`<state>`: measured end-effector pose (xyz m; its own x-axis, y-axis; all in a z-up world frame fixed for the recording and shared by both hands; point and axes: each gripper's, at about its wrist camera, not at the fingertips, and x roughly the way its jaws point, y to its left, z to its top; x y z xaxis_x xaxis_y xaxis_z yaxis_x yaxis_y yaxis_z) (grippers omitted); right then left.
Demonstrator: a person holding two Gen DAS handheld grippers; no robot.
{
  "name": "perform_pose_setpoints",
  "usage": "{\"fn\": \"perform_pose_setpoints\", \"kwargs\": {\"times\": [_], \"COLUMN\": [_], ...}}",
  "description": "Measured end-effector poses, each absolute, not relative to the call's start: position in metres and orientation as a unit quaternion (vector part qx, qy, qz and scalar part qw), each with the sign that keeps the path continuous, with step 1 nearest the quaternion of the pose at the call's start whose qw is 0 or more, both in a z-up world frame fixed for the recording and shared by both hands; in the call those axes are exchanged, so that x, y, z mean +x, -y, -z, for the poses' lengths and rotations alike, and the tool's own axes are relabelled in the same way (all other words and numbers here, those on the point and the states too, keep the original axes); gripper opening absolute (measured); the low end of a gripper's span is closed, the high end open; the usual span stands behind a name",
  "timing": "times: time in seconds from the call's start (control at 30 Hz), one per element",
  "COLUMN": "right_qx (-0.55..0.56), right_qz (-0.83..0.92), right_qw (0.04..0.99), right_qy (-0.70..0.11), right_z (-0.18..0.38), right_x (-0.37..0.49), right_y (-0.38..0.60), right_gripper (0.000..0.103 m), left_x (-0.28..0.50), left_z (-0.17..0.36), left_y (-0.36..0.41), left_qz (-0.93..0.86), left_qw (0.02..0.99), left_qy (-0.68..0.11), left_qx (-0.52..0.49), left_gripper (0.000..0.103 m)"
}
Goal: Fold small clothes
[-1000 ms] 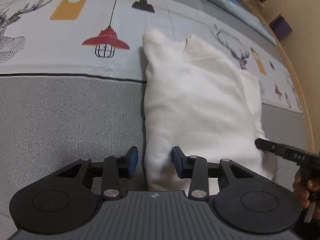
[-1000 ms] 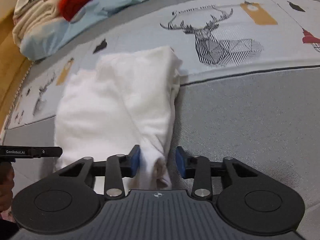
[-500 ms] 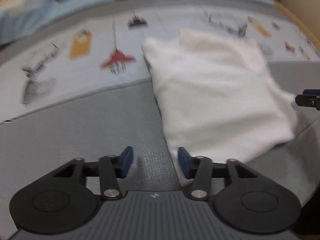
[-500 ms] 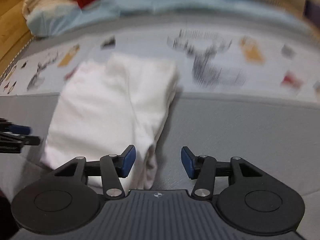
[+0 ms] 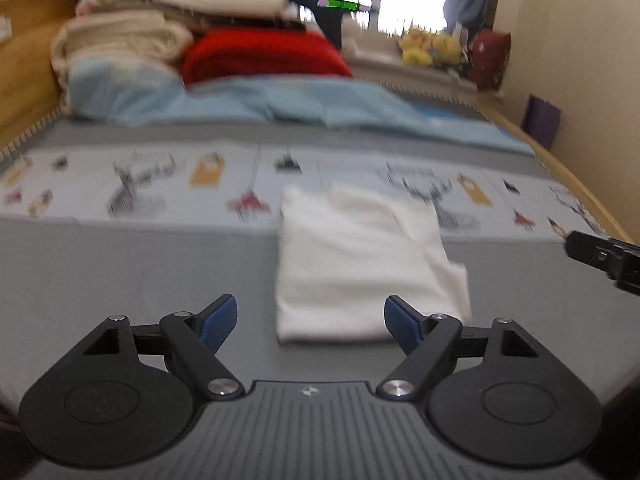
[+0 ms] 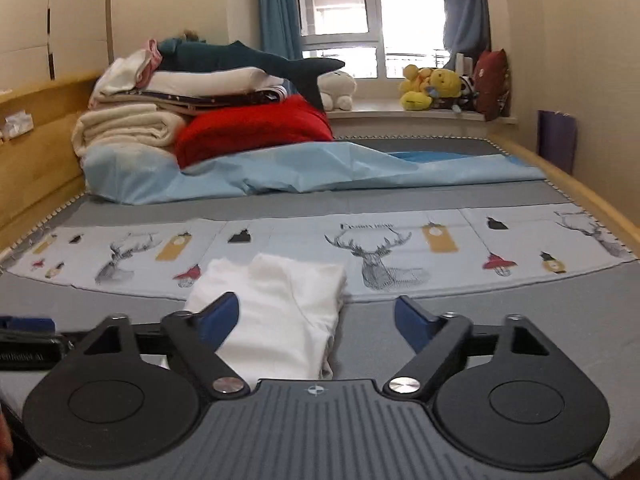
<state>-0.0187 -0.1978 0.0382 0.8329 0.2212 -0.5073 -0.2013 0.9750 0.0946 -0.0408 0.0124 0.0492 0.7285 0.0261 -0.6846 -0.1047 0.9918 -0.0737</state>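
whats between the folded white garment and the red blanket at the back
In the right wrist view: printed sheet, then crumpled light blue sheet, lie between white garment and red blanket.

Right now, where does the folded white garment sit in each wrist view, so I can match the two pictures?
Left wrist view: the folded white garment lies centre, slightly right, on the grey bedcover beyond the gripper.
Right wrist view: the garment lies centre-left, partly behind the gripper's left finger.
Shared landmark: the red blanket at the far end of the bed.
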Motion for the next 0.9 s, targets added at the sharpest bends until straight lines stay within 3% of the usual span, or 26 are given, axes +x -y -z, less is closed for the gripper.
{"fn": "perform_pose_setpoints", "kwargs": {"times": [0.33, 0.9], "right_qx": [0.004, -0.014], "right_qz": [-0.123, -0.142], "right_qw": [0.937, 0.922], "right_qy": [-0.327, -0.360], "right_z": [-0.023, -0.009], "right_x": [-0.015, -0.007], "right_y": [0.166, 0.141], "right_gripper": [0.087, 0.087], "left_x": [-0.022, -0.012], "left_z": [-0.032, -0.018], "left_y": [-0.004, -0.003], "left_qz": [-0.043, -0.027], "left_qw": [0.914, 0.907], "left_qy": [-0.401, -0.416], "left_qx": [-0.045, -0.060], "left_gripper": [0.087, 0.087]}}
